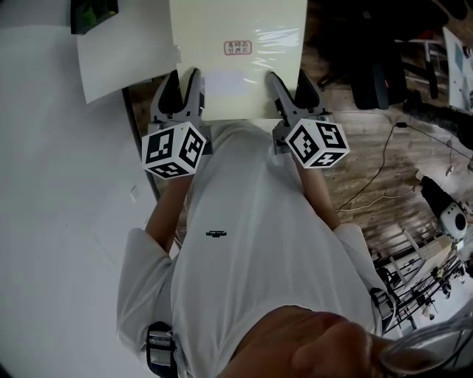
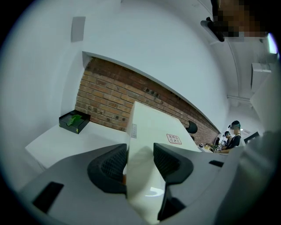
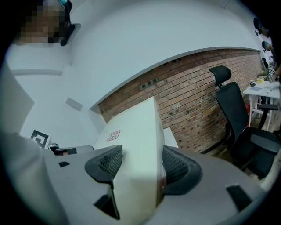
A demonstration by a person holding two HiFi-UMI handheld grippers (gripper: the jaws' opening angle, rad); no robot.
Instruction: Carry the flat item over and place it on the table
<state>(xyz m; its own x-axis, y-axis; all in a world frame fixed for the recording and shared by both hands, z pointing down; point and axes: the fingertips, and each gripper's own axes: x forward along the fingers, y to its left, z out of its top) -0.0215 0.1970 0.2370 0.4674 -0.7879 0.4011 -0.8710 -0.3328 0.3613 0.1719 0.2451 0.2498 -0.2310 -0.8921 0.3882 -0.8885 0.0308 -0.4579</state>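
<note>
Two tongs, one load; entry for the carrying step.

1. Flat item (image 1: 236,66): a cream slab with a small red stamp (image 1: 237,47) on its upper face. I have it in the air in front of me, roughly level and stretching away from me. Its left edge lies next to the right edge of the white tabletop (image 1: 126,63). I cannot tell whether it overlaps or touches that edge.

2. Left tongs (image 1: 181,88): clenched on the near edge of the item towards its left corner, with a ribbed pad on each face.

3. Right tongs (image 1: 293,92): clenched on the same near edge towards its right corner, pads pressing both faces.

4. Pose: both forearms reach forward from my chest, about parallel, wrists level. The marker cubes (image 1: 173,150) face up at me.

5. Tabletop contents: a black tray (image 1: 92,13) with something green in it sits at the far left. The nearer part looks bare.

6. Surroundings: a brick wall (image 2: 109,99) lies beyond, and an office chair (image 3: 232,110) stands off to the right.

Step in hand, by my reckoning: transport, with placement not yet done. The next move calls for shifting the item left over the bare part of the tabletop. Both sides should then come down together so it lands flat and short of the tray. Only after that would I loosen both tongs.
</note>
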